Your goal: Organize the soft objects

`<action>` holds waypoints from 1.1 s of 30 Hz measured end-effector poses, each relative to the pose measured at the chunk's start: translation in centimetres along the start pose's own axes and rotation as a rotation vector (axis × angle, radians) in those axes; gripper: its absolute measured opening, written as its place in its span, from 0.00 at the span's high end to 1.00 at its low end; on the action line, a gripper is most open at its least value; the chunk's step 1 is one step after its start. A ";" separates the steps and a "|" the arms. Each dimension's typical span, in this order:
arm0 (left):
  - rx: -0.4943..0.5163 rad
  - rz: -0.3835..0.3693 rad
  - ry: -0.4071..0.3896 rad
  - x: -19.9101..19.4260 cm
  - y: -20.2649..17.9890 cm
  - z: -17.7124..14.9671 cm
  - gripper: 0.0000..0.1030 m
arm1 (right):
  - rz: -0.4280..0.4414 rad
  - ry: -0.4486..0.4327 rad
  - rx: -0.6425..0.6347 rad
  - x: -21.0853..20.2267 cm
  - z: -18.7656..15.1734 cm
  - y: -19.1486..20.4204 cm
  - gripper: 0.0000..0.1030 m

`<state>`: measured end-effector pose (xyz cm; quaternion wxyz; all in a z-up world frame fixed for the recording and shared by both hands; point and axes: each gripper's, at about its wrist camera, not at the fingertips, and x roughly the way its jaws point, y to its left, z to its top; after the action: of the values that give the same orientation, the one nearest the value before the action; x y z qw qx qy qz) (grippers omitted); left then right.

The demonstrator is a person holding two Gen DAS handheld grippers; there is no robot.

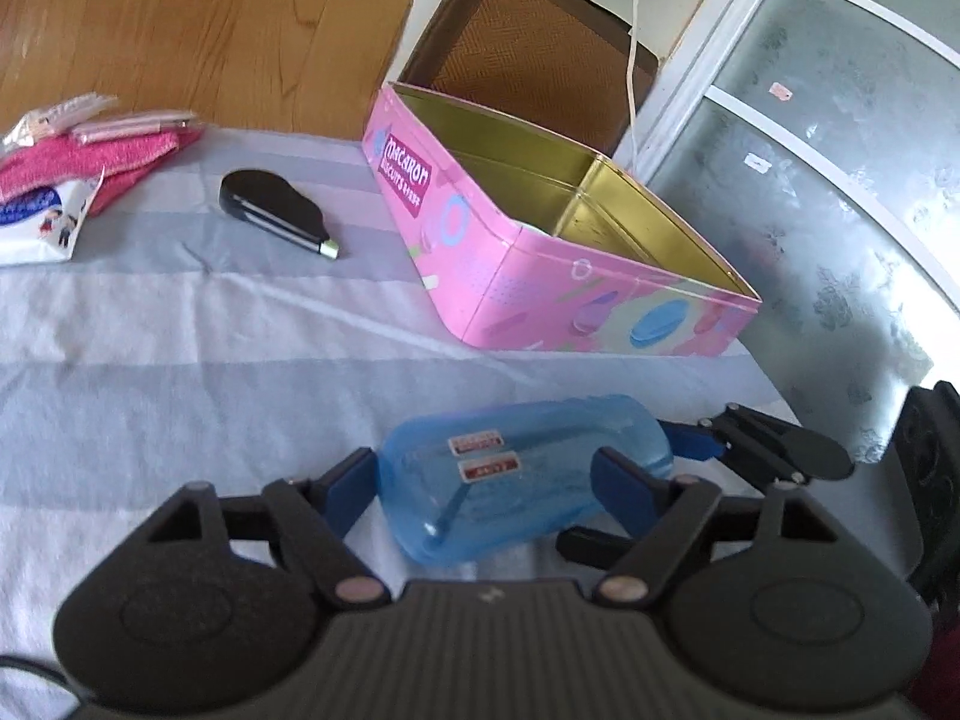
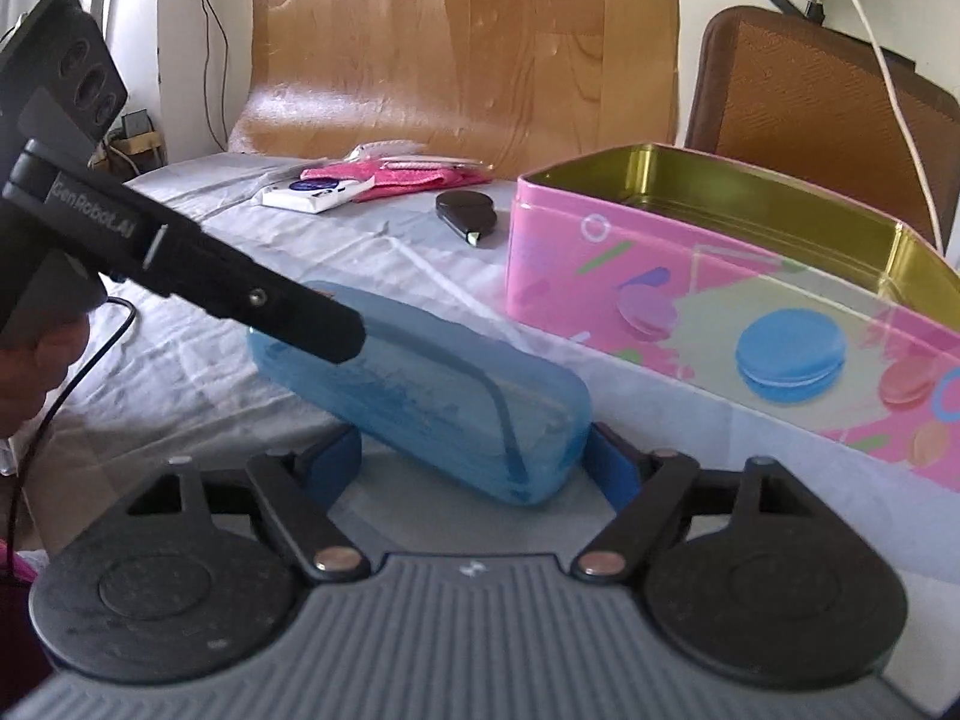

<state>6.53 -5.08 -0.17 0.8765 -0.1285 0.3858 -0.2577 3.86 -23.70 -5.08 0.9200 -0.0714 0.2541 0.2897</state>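
A translucent blue plastic case lies on the striped cloth, held at both ends. My left gripper is shut on one end of it. My right gripper is shut on the other end; its fingers show at the right of the left wrist view. The left gripper's arm crosses the right wrist view. An open pink macaron tin with a gold inside stands just beyond the case. Pink cloths and a white tissue pack lie at the far left.
A black folding object lies between the tin and the cloths. A brown chair stands behind the tin. A white cable hangs by the wall. The table edge runs at the right beside a frosted glass door.
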 end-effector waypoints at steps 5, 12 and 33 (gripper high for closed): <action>0.034 0.021 -0.025 -0.1 -1.2 0.7 0.22 | -0.040 -0.073 0.016 -1.7 0.0 0.3 0.28; 0.123 -0.003 -0.112 -1.9 -4.0 3.4 0.22 | -0.097 -0.190 0.067 -4.4 1.2 -0.8 0.28; 0.172 0.039 0.017 2.6 -6.4 0.8 0.21 | -0.170 -0.075 0.124 -3.3 -3.4 -1.0 0.26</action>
<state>6.33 -11.86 1.47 0.8859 -0.0428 0.3719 -0.2740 0.66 -27.08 -6.34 0.9528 -0.0246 0.2299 0.1966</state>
